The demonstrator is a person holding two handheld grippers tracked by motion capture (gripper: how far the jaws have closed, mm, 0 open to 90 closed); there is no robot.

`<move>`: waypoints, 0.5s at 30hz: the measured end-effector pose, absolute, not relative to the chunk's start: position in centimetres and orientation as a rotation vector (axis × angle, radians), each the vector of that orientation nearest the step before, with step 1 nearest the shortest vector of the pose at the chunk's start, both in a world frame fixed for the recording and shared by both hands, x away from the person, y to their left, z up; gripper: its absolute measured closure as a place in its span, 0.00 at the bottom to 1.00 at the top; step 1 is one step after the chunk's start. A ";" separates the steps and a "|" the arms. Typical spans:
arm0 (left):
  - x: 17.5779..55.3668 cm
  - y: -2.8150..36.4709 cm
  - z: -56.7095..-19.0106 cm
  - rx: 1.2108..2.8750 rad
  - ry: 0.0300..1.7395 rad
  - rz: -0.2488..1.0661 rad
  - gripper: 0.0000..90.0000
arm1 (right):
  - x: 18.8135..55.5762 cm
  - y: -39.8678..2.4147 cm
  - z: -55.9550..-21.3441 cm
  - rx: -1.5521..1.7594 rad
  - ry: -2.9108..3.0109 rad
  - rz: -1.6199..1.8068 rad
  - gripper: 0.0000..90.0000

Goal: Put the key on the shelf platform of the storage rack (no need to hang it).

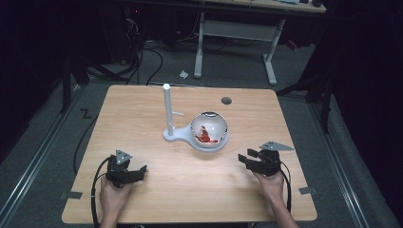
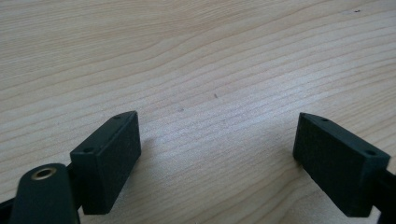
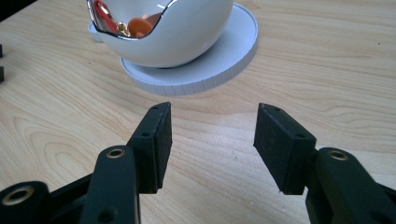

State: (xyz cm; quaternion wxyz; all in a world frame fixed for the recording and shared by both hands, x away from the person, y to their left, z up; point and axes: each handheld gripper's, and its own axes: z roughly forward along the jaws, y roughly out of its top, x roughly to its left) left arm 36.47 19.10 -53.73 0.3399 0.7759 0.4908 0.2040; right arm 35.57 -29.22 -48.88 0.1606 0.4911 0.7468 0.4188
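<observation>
A white bowl (image 1: 209, 129) with a jagged, shiny rim sits on the round base of a white stand (image 1: 177, 135), whose upright post (image 1: 167, 108) rises at the table's middle. Red and orange pieces (image 3: 140, 24) lie inside the bowl. My left gripper (image 1: 141, 171) rests low at the front left, open, with bare wood between its jaws (image 2: 217, 140). At the front right, my right gripper (image 1: 246, 158) is open too, pointing toward the bowl (image 3: 173, 28) and the base disc (image 3: 219, 60), a short way from them. Neither gripper holds anything.
The wooden table (image 1: 157, 199) has a round grey grommet (image 1: 226, 100) near its back edge. Behind it stand another desk's white legs (image 1: 271, 61) and floor cables (image 1: 142, 57). Grey tape marks (image 1: 308, 191) sit near the table's front corners.
</observation>
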 end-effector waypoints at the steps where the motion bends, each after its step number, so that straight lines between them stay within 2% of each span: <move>1: 36.5 19.1 -53.7 2.020 1.277 0.531 0.17 | 35.6 -29.1 -49.0 1.408 2.132 1.191 0.52; 15: 36.5 19.1 -53.7 2.019 1.277 0.531 0.17 | 36.5 -28.6 -50.7 1.407 2.150 1.092 0.52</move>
